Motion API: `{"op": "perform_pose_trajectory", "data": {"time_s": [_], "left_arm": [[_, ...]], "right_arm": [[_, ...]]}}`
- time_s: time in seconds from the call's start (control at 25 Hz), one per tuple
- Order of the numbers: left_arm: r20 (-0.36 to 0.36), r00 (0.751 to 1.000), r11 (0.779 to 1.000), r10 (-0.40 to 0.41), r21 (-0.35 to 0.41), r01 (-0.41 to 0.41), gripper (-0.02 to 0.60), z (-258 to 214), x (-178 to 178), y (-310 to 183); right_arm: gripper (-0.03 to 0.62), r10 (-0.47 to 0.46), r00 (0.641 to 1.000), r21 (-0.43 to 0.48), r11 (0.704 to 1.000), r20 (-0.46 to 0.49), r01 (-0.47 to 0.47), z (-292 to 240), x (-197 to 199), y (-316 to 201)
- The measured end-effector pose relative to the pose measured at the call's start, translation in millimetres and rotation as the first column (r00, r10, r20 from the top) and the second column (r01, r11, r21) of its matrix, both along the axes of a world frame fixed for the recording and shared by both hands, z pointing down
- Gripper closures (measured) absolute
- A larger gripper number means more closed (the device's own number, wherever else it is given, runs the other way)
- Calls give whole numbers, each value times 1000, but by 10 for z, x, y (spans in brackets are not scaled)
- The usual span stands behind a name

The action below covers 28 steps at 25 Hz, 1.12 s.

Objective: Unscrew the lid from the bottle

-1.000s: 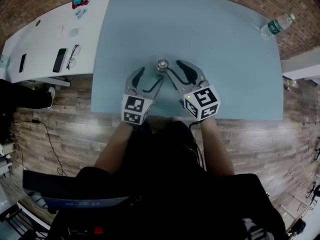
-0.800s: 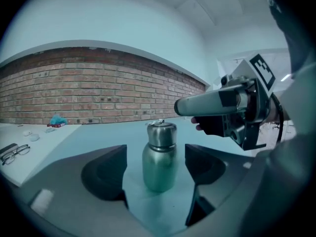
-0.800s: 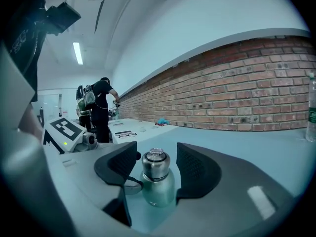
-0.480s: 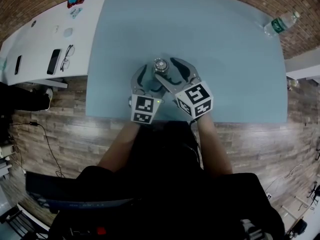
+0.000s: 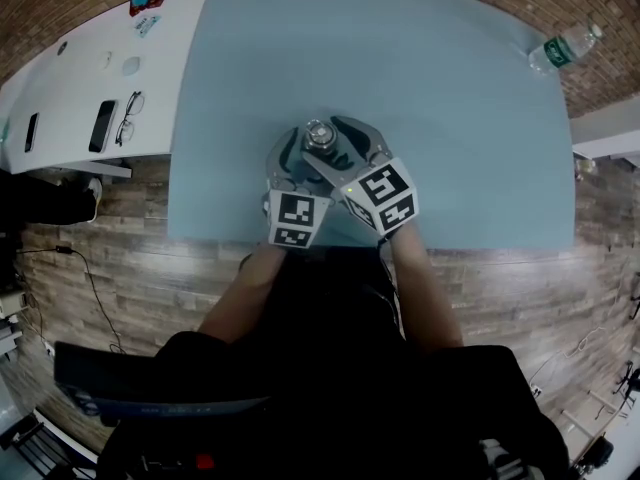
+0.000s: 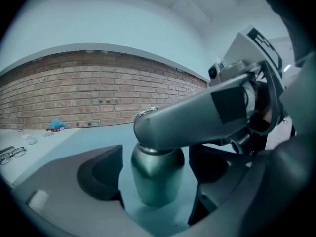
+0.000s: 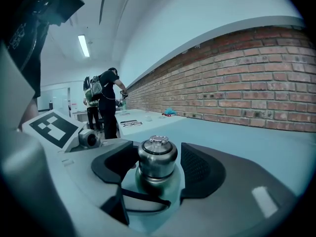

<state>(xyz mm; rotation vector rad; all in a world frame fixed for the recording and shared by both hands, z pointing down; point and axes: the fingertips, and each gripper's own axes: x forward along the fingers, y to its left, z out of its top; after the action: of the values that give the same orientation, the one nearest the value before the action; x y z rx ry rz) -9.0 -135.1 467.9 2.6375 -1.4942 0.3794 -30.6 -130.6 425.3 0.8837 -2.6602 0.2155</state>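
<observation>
**Head view.** Blue table (image 5: 420,78), filling the upper middle of the frame. Metal bottle (image 5: 320,138) upright on it, a little left of frame centre, near the table's lower edge. Left gripper (image 5: 303,158) and right gripper (image 5: 333,146) both reach up from the lower middle and meet at the bottle, the right one lying across the left. Clear plastic bottle (image 5: 563,48) on its side at the table's upper right corner, well apart. White table (image 5: 70,78) at upper left, bearing a phone (image 5: 103,125) and glasses (image 5: 133,118).

**Left gripper view.** Jaws wide, having just been opening. The bottle's rounded green body stands between them at lower centre — a sliver of table shows on either side, so the pads (image 6: 101,174) are close beside it but not pressing. One grey jaw of the right gripper crosses over the bottle's top. Brick wall (image 6: 98,93) behind.

**Right gripper view.** Jaws wide, having just been opening. The steel lid (image 7: 157,156), still on the bottle, sits between them at lower centre — flanked closely, not clamped. A person (image 7: 106,105) stands at far left.
</observation>
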Motion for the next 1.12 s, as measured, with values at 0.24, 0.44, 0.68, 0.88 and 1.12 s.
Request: {"op": "perform_pose_trajectory", "data": {"time_s": [0.24,0.44,0.68,0.88,1.12], "left_arm": [[5,1000,1000,5,3,-5,169,6,17,-29],[9,1000,1000,21,-4,-21,225,10,41,-26],[8,998,998,55,-7,-55,229,4,53,-16],[22,992,992,124,-29,-124,229,15,52,1],[36,980,980,197,-39,-195,229,5,54,30]], "right_arm": [[308,-17,1000,-7,1000,-3,17,15,-28,0],[335,-25,1000,15,1000,-13,25,11,-19,4],[336,-34,999,64,997,37,32,-6,-4,23],[338,-77,995,66,995,62,73,1,-16,34],[336,-141,988,65,988,67,137,-13,-31,69]]}}
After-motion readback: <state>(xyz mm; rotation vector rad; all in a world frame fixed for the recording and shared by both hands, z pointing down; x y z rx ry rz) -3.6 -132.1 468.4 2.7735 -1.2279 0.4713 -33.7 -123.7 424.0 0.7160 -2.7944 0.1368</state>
